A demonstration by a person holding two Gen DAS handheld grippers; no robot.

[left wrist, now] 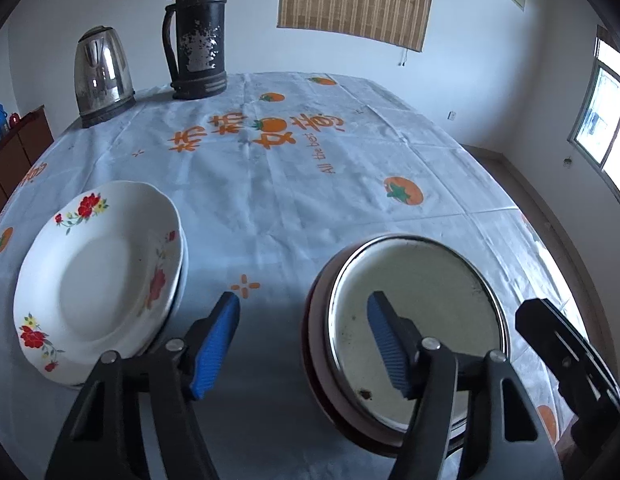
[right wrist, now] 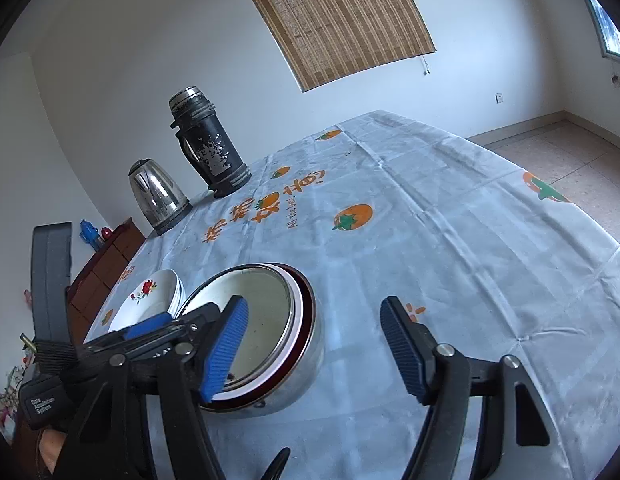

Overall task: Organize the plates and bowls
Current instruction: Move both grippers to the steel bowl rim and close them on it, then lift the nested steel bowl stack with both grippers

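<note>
A stack of white plates with red flowers (left wrist: 98,276) sits on the table at the left; it also shows in the right wrist view (right wrist: 150,296). A stack of bowls (left wrist: 414,320), a steel-rimmed one on top of a dark red one, sits to its right; it also shows in the right wrist view (right wrist: 266,332). My left gripper (left wrist: 304,340) is open and empty, above the table between the plates and the bowls. My right gripper (right wrist: 314,348) is open and empty, just right of the bowls. Part of the right gripper shows at the left view's right edge (left wrist: 566,356).
A steel kettle (left wrist: 102,76) and a tall black thermos (left wrist: 198,36) stand at the table's far left. The table carries a white cloth (left wrist: 310,184) with orange prints. A dark wooden cabinet (right wrist: 106,264) stands beyond the left edge.
</note>
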